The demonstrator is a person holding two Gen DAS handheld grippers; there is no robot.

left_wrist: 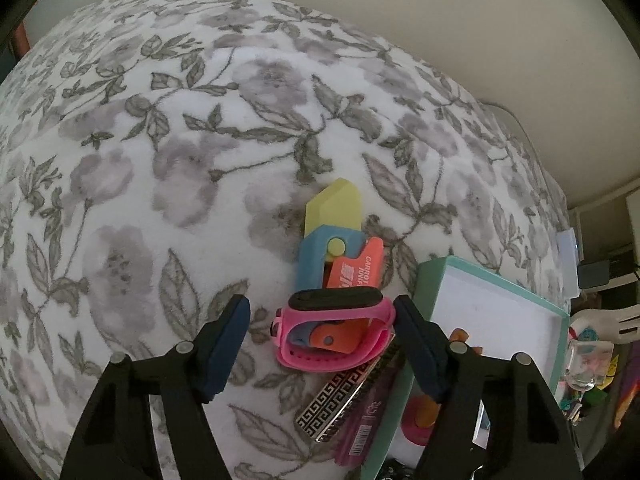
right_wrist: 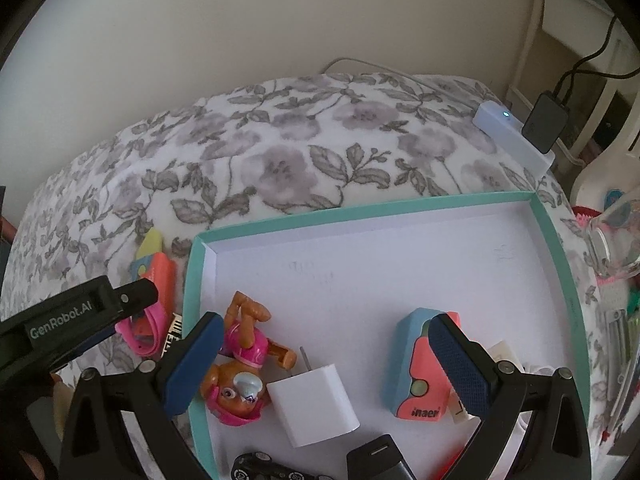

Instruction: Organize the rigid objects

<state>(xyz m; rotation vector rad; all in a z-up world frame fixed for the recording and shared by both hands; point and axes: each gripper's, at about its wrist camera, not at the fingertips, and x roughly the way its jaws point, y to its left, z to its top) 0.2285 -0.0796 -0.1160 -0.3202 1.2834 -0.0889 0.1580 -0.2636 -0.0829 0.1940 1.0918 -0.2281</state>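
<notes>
Floral fleece bed cover (left_wrist: 160, 160) carries a pink silicone watch band (left_wrist: 336, 332) just outside the teal-rimmed white cardboard tray's (left_wrist: 424, 280) left edge. We see our left tool (left_wrist: 320, 344) straddling it, band's long axis crosswise, pads not touching. Right wrist view: our right tool (right_wrist: 326, 364) hangs open over the tray, farther off.

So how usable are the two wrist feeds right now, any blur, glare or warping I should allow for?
Left wrist view: soft daylight, no glare; fisheye bulges the floral blanket into a dome, and the pink watch band between the left gripper fingers reads fairly sharp. Right wrist view: even light, teal tray rim bowed, white charger slightly washed out, corners vignetted black.
</notes>
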